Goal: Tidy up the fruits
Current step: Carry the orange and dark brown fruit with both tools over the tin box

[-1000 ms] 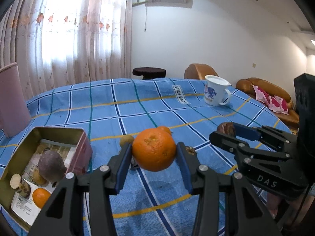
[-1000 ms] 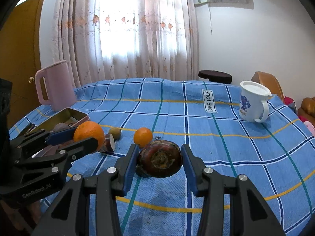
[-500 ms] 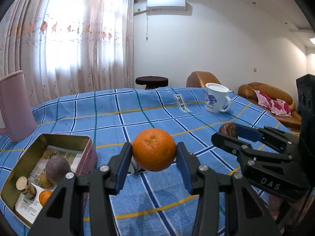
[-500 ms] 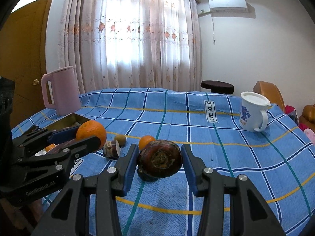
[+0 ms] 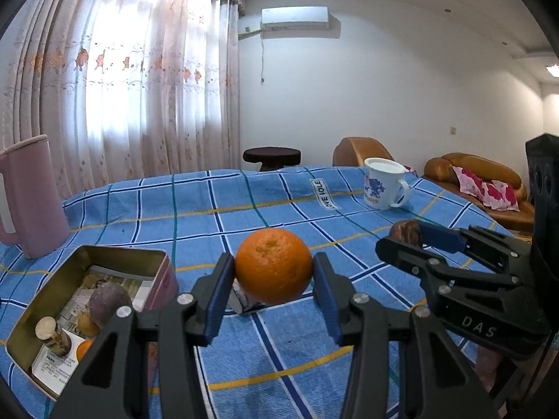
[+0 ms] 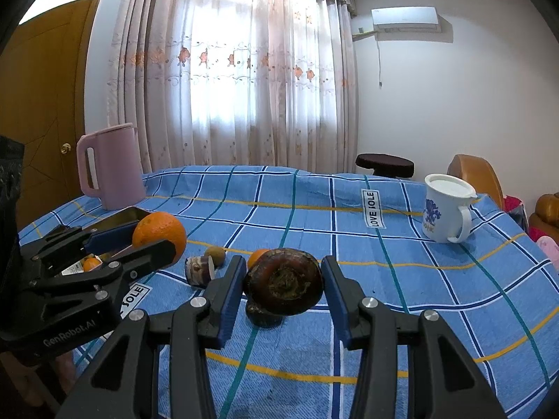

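Orange (image 5: 273, 266) sitting pinched in left tongs (image 5: 273, 281) above tabletop (image 5: 216, 209), right of tin (image 5: 31, 310); right tongs (image 6: 282, 289) pinching dark fruit (image 6: 283, 286). Risk: round fruits slipping, rolling away, missing tin on early release.

Orange (image 5: 273, 266): round, bright, sat centre frame, clamped aloft.
Brown fruit (image 6: 283, 282): dark, wrinkled, sat centre, gripped.
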A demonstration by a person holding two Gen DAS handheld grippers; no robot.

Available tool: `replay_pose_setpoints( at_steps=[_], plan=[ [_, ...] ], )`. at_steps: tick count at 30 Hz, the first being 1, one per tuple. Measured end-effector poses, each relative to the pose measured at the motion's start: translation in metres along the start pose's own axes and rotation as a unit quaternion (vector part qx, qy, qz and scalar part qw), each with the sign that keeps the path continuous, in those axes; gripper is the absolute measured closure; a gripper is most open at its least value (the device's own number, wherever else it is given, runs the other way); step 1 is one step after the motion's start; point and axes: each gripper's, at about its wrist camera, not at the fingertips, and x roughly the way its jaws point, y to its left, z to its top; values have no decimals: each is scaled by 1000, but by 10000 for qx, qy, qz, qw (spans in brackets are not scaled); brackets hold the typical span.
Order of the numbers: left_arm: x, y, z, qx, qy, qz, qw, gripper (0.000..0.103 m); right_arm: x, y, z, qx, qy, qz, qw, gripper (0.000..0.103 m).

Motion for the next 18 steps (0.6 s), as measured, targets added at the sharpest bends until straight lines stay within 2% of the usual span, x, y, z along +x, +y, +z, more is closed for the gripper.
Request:
replay_pose_setpoints(
  at_steps=[18],
  plan=[
    [-12, -1, -1, -15, -267, 65, 9996, 55, -13, 9, 1, -235, -324, -99, 9992, 56]
  ],
)
